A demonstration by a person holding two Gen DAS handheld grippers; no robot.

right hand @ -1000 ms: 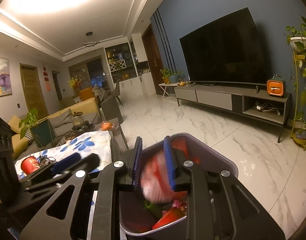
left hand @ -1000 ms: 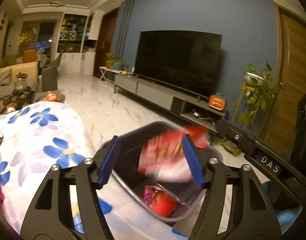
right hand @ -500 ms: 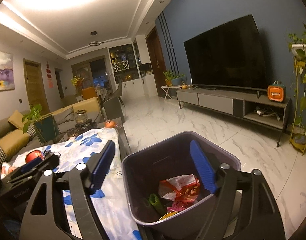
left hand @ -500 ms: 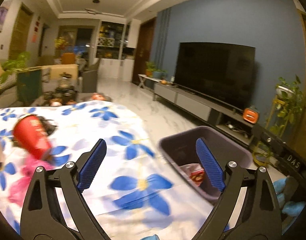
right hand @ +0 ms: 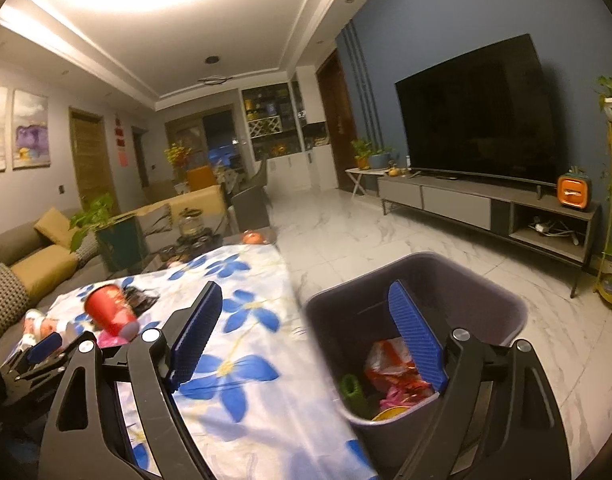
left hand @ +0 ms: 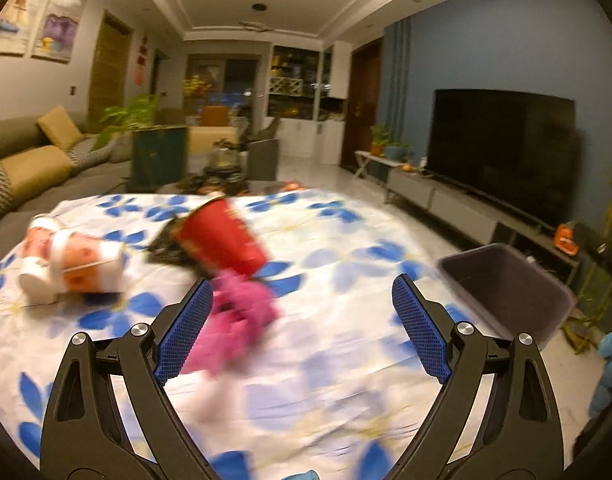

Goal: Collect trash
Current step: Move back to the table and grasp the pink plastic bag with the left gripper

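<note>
Nearest, the left gripper (left hand: 302,334) is hanging over the flowered tablecloth (left hand: 345,352) with its jaws spread wide and gripping nothing. Just beyond its left pad a crumpled pink wrapper (left hand: 236,320) is lying against a tipped red paper cup (left hand: 222,240). Alongside, the right gripper (right hand: 306,342) is also gaping empty, hovering at the rim of the grey bin (right hand: 485,300) holding wrappers.

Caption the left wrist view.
Open left gripper over flowered cloth, facing red cup, pink wrapper, bin.
</note>
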